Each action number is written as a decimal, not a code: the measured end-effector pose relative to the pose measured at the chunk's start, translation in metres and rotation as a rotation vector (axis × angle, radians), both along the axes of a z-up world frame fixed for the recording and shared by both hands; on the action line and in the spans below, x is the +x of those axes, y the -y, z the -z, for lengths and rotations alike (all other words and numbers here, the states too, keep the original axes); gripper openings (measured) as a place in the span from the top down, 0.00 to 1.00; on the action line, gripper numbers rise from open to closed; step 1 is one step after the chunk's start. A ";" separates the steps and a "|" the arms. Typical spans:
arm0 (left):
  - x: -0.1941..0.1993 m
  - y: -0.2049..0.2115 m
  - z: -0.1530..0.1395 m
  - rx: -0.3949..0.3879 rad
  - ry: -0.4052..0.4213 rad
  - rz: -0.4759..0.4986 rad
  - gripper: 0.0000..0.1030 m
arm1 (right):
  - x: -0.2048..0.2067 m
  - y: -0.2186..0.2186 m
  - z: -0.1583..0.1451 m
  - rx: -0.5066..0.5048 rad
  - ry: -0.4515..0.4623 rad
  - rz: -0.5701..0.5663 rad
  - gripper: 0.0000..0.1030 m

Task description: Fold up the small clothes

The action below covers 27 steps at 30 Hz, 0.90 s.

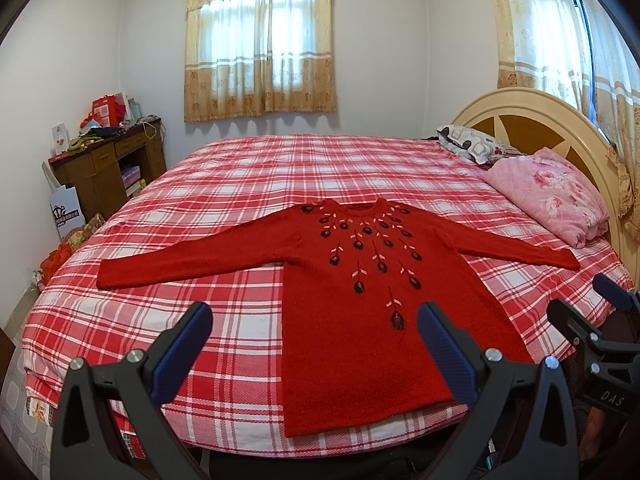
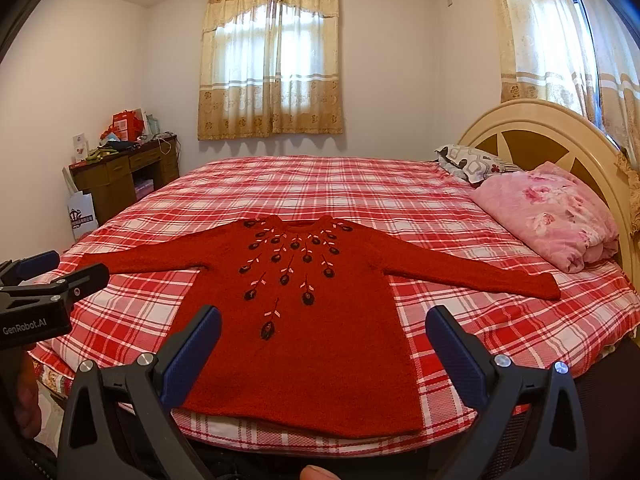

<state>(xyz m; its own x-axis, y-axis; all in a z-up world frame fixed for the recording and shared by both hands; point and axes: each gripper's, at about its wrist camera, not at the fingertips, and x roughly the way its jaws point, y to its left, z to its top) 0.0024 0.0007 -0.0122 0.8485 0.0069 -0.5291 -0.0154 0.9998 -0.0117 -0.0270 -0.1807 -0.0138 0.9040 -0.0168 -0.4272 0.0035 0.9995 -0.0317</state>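
red knitted sweater with dark embroidered flowers (image 1: 360, 320) lies flat, face up, on the red-and-white plaid bed (image 1: 224, 184), hem at the near edge, collar away, sleeves spread sideways. my left gripper (image 1: 314, 344) and right gripper (image 2: 324, 346) both gape wide, empty, short of the hem. left sleeve cuff (image 1: 116, 276) sits nearer my left gripper; i'd start there.

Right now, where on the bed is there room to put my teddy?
Bare checked bedspread lies between the red sweater collar and the far edge, and beside its body under each sleeve. It's crowded by the headboard: pink quilt, patterned pillow.
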 end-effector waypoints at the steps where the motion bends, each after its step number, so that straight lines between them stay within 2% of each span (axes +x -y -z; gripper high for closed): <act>1: 0.000 0.000 0.001 0.000 -0.001 0.000 0.00 | 0.000 0.000 0.000 0.000 -0.002 -0.001 0.01; 16: 0.004 0.001 0.008 0.002 -0.014 -0.001 0.00 | 0.015 0.013 0.006 -0.001 -0.024 -0.006 0.01; 19: 0.015 -0.003 0.015 0.024 -0.023 -0.015 0.00 | 0.029 0.030 0.013 0.000 -0.051 0.015 0.01; 27: 0.053 -0.016 0.042 0.031 -0.098 -0.042 0.00 | 0.070 0.105 0.044 0.093 -0.150 0.138 0.01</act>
